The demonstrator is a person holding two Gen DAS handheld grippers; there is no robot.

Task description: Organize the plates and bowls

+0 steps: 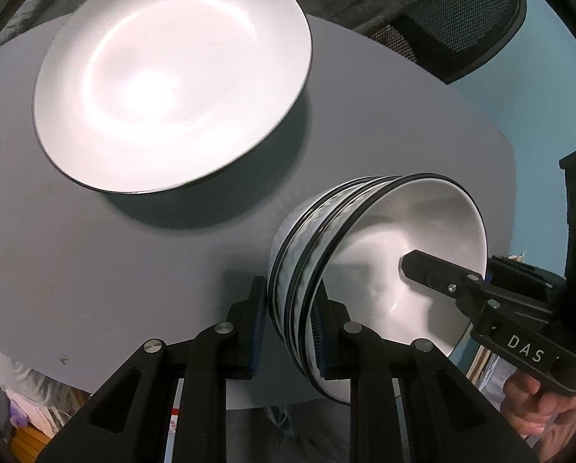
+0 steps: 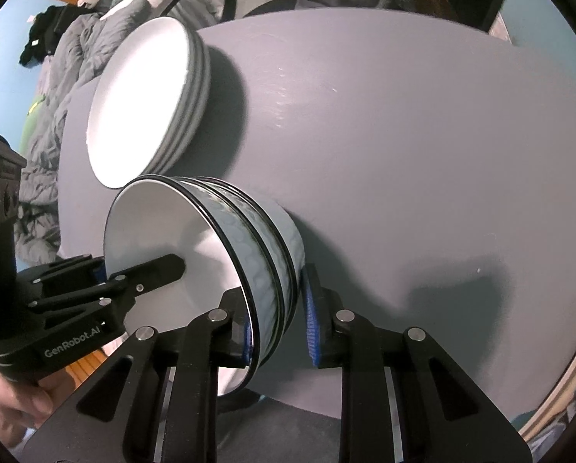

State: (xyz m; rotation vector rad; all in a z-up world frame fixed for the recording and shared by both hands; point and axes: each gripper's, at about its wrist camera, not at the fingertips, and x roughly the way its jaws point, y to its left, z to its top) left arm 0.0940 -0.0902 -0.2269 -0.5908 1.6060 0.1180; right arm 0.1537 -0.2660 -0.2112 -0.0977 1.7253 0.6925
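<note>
Left wrist view: left gripper (image 1: 289, 332) clamped across the wall of the stack of bowls (image 1: 365, 262) at lower centre, one finger outside and one inside the rim, with the right gripper (image 1: 434, 270) reaching into the top bowl from the lower right and the stack of plates (image 1: 172, 77) resting on the grey table (image 1: 95, 270) in the upper left. Right wrist view: right gripper (image 2: 276, 332) straddling the bowl rims at lower centre, inner pad touching the wall, outer blue pad (image 2: 311, 324) just beside it, grip not fully certain; left gripper (image 2: 149, 270) entering from the lower left.
</note>
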